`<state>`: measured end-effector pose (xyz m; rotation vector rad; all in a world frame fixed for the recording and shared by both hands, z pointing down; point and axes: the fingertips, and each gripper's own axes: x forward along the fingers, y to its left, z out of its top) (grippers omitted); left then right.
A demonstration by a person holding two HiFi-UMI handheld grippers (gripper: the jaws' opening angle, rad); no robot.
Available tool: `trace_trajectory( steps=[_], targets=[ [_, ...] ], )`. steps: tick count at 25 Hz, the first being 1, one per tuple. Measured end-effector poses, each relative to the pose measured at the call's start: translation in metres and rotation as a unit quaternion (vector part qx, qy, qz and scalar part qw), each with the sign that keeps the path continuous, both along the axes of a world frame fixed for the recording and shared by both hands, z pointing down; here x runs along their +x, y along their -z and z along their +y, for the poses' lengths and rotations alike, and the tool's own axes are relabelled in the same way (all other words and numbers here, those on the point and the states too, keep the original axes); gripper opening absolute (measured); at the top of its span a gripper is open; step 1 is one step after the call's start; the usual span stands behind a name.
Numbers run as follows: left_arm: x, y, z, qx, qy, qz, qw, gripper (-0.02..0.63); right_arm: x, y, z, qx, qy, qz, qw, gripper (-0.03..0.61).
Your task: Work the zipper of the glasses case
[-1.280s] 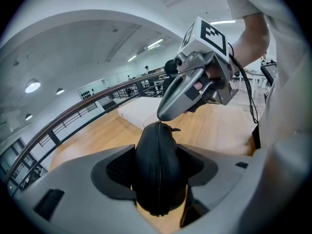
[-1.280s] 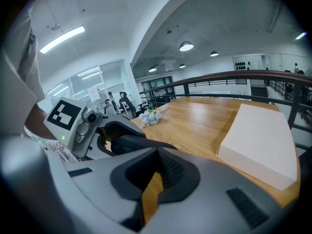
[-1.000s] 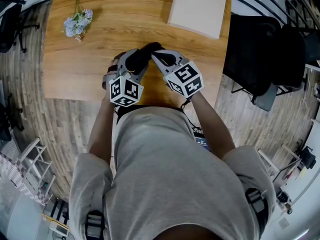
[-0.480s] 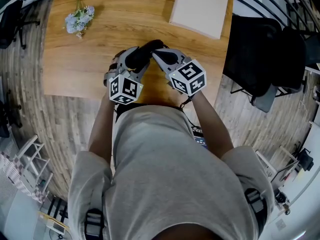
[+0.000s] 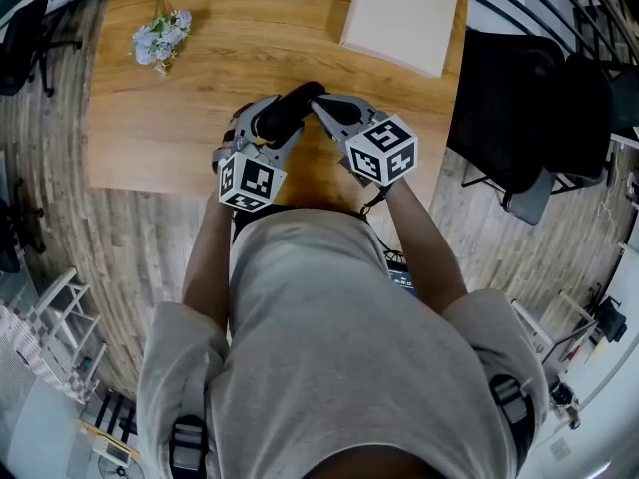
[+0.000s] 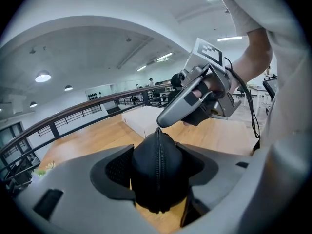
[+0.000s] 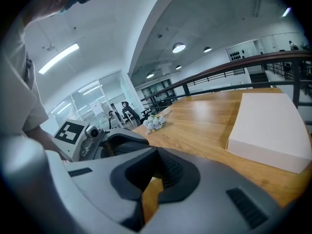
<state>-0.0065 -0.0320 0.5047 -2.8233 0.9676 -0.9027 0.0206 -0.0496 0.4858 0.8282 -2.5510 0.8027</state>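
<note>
In the head view a black glasses case (image 5: 287,111) is held above the wooden table (image 5: 150,138) near its front edge, and my left gripper (image 5: 272,120) is shut on it. The left gripper view shows the case (image 6: 158,179) wedged between both pads, with its zipper line (image 6: 159,155) running down the middle, closed. My right gripper (image 6: 161,123) comes in from the right. Its shut tips meet the far end of the zipper, where a thin pull tab (image 6: 157,129) rises into them. In its own view the right gripper (image 7: 152,182) shows its jaws together.
A flat white box (image 5: 399,18) lies at the table's far right. A small sprig of pale flowers (image 5: 160,38) lies at the far left. A black chair (image 5: 529,118) stands off the table's right side. Railings run behind the table.
The right gripper has drifted slightly to the right at the case's end. The left gripper still holds the case in the same place.
</note>
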Motion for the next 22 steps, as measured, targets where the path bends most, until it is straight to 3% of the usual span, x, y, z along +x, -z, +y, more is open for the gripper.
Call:
trace_trajectory(
  steps=[9, 15, 22],
  targets=[
    [0.0, -0.009, 0.002, -0.02, -0.003, -0.027, 0.9994, 0.273, -0.007, -0.009, 0.007, -0.008, 0.014, 0.013, 1.0, 0.025],
    [0.001, -0.009, 0.001, -0.021, -0.002, -0.036, 0.9991, 0.272, -0.024, 0.003, 0.017, -0.004, 0.025, -0.004, 1.0, 0.025],
    [0.003, 0.0, -0.001, -0.01, 0.004, -0.001, 0.9999, 0.273, -0.024, 0.017, 0.019, 0.004, 0.033, -0.018, 0.999, 0.025]
  ],
)
